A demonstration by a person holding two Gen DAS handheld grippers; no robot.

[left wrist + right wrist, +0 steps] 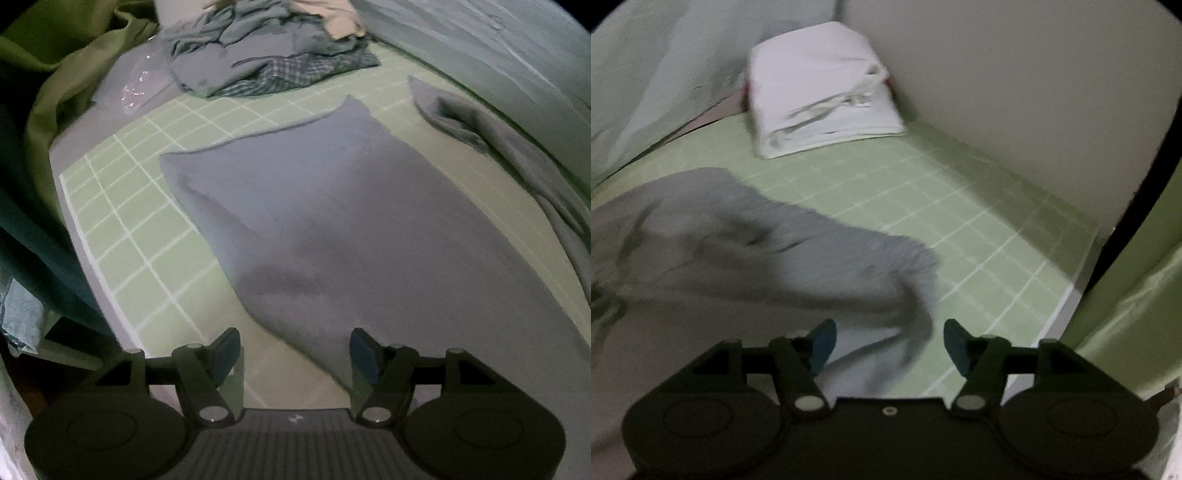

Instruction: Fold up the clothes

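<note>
One grey garment (332,221) spread on mat; one rumpled clothes pile (266,59); one folded white stack (820,92).

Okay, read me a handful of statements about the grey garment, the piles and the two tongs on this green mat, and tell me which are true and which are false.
1. The left tongs are open and hold nothing. True.
2. The right tongs are shut on the grey garment. False: they are open, with grey cloth lying under the gap between the fingers.
3. A folded white stack sits at the far end of the green grid mat. True.
4. The grey garment is already folded into a small square. False: it lies spread across the mat.
5. A crumpled pile with a checked piece lies beyond the garment. True.
</note>
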